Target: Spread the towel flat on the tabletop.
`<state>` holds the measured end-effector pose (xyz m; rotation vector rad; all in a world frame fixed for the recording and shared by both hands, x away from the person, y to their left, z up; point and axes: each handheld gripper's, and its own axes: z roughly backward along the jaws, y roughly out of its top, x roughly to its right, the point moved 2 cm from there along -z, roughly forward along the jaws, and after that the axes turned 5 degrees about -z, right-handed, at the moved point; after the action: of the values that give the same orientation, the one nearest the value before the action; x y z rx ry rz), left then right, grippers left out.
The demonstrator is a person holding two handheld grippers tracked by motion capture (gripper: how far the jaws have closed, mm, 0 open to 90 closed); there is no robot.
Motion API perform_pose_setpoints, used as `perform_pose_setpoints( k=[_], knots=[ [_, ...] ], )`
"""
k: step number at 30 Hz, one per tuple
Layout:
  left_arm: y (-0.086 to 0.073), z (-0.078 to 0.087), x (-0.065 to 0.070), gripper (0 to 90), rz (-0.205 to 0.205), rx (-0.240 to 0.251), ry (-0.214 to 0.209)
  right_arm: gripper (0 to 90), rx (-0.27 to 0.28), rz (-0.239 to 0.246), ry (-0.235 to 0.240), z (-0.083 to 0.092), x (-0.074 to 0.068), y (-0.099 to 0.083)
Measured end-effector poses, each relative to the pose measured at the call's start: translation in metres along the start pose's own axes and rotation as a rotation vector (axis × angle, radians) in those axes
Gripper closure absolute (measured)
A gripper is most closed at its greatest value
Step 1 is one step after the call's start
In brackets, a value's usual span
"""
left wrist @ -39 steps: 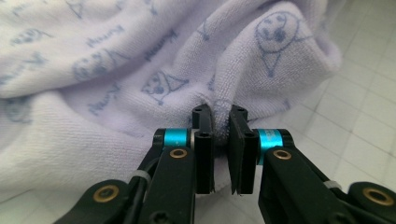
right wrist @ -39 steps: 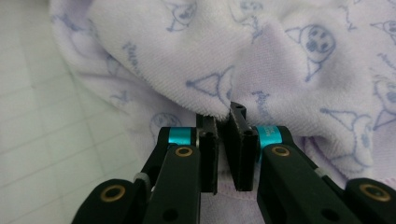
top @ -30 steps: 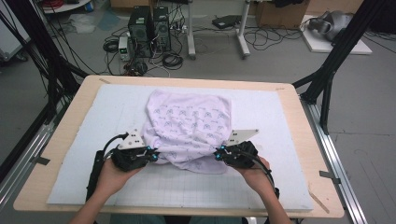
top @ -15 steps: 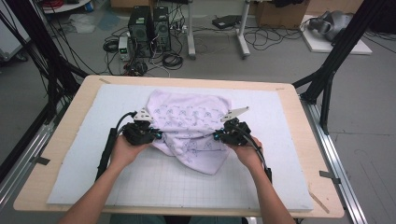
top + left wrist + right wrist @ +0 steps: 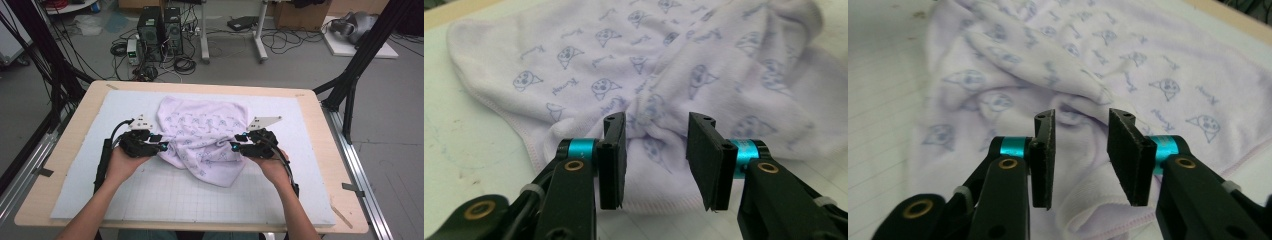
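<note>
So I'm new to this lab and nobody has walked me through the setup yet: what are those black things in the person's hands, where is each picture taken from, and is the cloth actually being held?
There is no robot arm here. A person holds a hand-held set of tongs in each hand: the left tongs and the right tongs. The high view comes from a fixed camera above the table, looking forward and down. The other two pictures come from small cameras riding on each set of tongs, looking along its two black jaws.

On the white mat lies a crumpled pale lilac cloth printed with small blue animal faces. In both gripper views the jaws stand apart, with bunched cloth between them but not pinched. Both sets of jaws have just been opening, so the cloth looks released and rests on the mat.
</note>
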<state>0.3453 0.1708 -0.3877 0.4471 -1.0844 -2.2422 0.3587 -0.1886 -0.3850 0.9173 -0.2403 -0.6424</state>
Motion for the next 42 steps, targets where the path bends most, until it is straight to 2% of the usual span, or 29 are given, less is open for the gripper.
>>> perform_pose_setpoints(
  k=[2, 5, 6, 9, 13, 16, 17, 18, 20, 22, 24, 26, 29, 33, 37, 42],
  knots=[
    [-0.004, 0.004, 0.010, 59.5, -0.017, 0.005, -0.019, 62.2, 0.012, 0.032, 0.018, 0.007, -0.011, -0.002],
    [-0.010, 0.001, 0.026, 61.2, -0.032, 0.010, -0.067, 62.2, -0.009, 0.074, 0.041, 0.009, -0.027, -0.013],
    [-0.011, -0.003, 0.031, 61.9, -0.044, 0.001, -0.082, 62.1, -0.037, 0.082, 0.047, 0.006, -0.030, -0.017],
    [-0.016, -0.021, 0.043, 62.4, -0.081, -0.049, -0.093, 62.2, -0.082, 0.097, 0.068, -0.003, -0.035, -0.031],
    [-0.024, -0.046, 0.044, 61.6, -0.084, -0.104, -0.086, 62.0, -0.124, 0.076, 0.116, -0.015, -0.037, -0.046],
    [-0.031, -0.062, 0.045, 60.2, -0.092, -0.149, -0.087, 61.3, -0.166, 0.082, 0.135, -0.023, -0.039, -0.052],
    [-0.030, -0.063, 0.045, 59.9, -0.097, -0.132, -0.078, 61.3, -0.172, 0.087, 0.143, -0.026, -0.040, -0.053],
    [-0.030, -0.063, 0.046, 62.5, -0.089, -0.130, -0.081, 61.4, -0.186, 0.091, 0.147, -0.028, -0.040, -0.055],
    [-0.029, -0.064, 0.046, 69.6, -0.101, -0.127, -0.064, 62.7, -0.214, 0.091, 0.152, -0.035, -0.042, -0.057],
    [-0.029, -0.063, 0.045, 82.0, -0.102, -0.130, -0.073, 71.0, -0.204, 0.068, 0.173, -0.039, -0.043, -0.059],
    [-0.029, -0.061, 0.046, 85.2, -0.109, -0.129, -0.077, 78.4, -0.201, 0.073, 0.184, -0.040, -0.045, -0.058],
    [-0.027, -0.056, 0.047, 86.0, -0.112, -0.119, -0.090, 86.5, -0.207, 0.094, 0.186, -0.039, -0.047, -0.057],
    [-0.023, -0.039, 0.048, 86.3, -0.119, -0.075, -0.096, 87.5, -0.207, 0.095, 0.195, -0.034, -0.050, -0.055],
    [-0.019, -0.012, 0.044, 86.4, -0.096, -0.021, -0.097, 88.0, -0.141, 0.110, 0.207, -0.019, -0.054, -0.043],
    [-0.012, 0.018, 0.033, 86.3, -0.084, 0.029, -0.084, 88.1, -0.083, 0.099, 0.200, 0.000, -0.051, -0.029],
    [-0.004, 0.053, 0.016, 86.4, -0.063, 0.098, -0.030, 88.2, 0.008, 0.074, 0.216, 0.021, -0.048, -0.013]
  ],
)
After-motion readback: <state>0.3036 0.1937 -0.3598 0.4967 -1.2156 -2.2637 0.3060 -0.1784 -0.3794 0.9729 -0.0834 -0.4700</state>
